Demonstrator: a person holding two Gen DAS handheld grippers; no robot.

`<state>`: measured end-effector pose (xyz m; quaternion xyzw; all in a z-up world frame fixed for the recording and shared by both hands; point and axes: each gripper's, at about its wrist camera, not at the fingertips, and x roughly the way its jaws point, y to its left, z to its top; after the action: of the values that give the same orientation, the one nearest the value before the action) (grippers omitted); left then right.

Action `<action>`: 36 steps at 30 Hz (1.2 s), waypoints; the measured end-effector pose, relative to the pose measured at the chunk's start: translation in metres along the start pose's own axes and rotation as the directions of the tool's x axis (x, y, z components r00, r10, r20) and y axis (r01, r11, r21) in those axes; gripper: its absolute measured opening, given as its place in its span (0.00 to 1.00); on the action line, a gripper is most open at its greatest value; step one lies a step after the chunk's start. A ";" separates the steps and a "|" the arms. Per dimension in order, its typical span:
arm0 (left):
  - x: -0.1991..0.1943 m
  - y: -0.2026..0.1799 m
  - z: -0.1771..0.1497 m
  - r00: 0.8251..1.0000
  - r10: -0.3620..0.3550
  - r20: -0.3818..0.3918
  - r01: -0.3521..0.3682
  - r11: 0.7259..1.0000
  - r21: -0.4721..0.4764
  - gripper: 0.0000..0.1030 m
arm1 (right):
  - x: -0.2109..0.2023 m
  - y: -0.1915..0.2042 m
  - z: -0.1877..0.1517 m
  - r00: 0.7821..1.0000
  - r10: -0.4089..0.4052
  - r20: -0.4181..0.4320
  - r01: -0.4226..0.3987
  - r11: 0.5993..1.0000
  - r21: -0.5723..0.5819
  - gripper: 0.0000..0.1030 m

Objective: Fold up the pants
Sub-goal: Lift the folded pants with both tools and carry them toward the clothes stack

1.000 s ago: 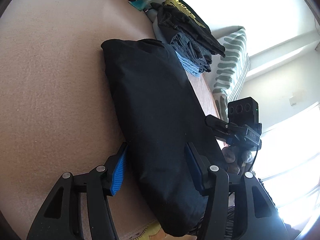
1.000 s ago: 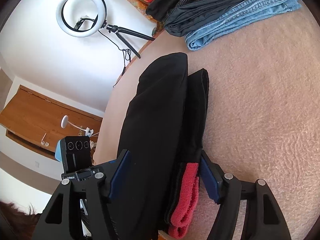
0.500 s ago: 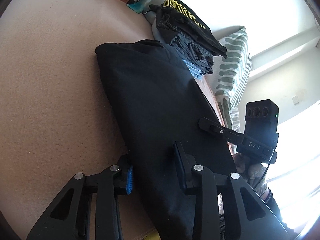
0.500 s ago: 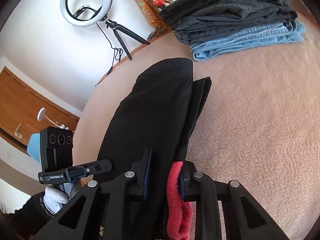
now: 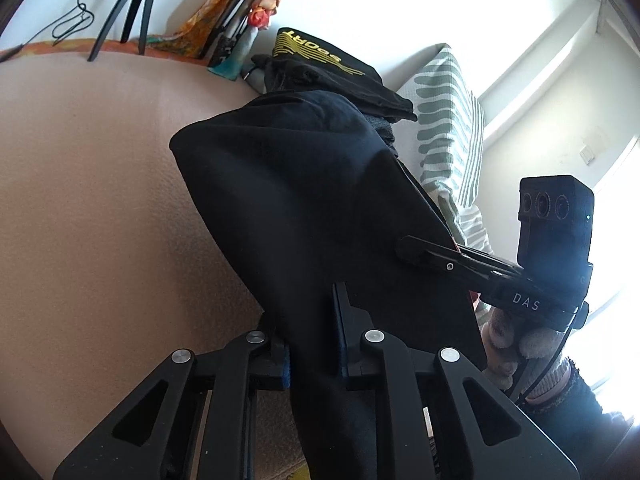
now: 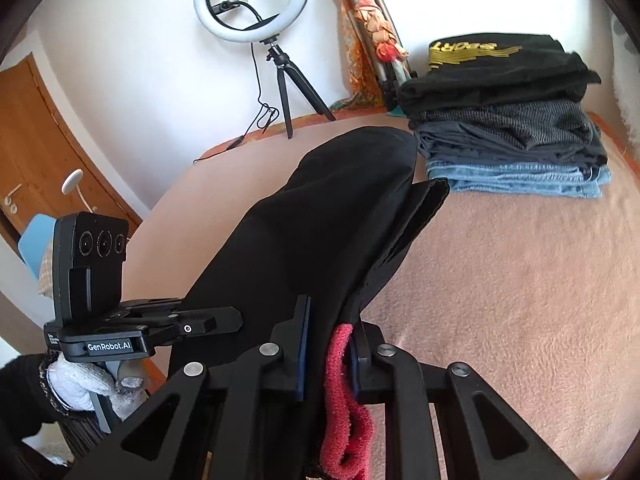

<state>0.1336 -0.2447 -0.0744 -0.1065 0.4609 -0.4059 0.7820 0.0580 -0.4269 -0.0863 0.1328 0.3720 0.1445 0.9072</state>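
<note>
Beige blanket (image 6: pixel 520 300) covers the wide soft surface I work on, with white walls, a ring light (image 6: pixel 252 0) on a tripod and a bright window behind. At the far edge a stack (image 6: pixel 512 120) of folded clothes waits, a black item with yellow lettering on top and blue denim at the bottom. Across the middle lie the pants (image 5: pixel 312 208), black and already doubled lengthwise; their far end rests on the blanket just short of the stack, while the near end is raised in my grip. My left gripper (image 5: pixel 314 340) has just been closing and now pinches the near left edge of the cloth between its pads. My right gripper (image 6: pixel 328 344) has likewise just been closing and now clamps the near right edge, where the red waistband (image 6: pixel 344 400) hangs down between the jaws. So I judge this the start of the crosswise fold: both corners taken, the end lifting. Next I should carry both hands forward together, level and evenly spaced, lay the waistband end over the far end, and only then let go.
</note>
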 end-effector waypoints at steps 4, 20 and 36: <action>-0.012 -0.016 0.006 0.998 0.033 0.048 -0.037 0.996 0.081 0.13 | -0.012 0.006 0.006 0.999 0.009 0.041 -0.008 1.000 -0.009 0.14; -0.034 -0.048 0.073 0.985 0.037 0.167 -0.068 0.980 0.185 0.13 | -0.055 0.028 0.058 0.976 -0.003 0.217 0.016 0.998 -0.057 0.14; 0.012 -0.078 0.172 0.980 0.023 0.197 -0.079 0.956 0.283 0.12 | -0.063 -0.014 0.127 0.949 -0.101 0.297 0.111 0.994 -0.019 0.13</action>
<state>0.2337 -0.3396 0.0547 -0.0175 0.3219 -0.4364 0.8400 0.1077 -0.4792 0.0364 0.1168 0.2361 0.0807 0.9613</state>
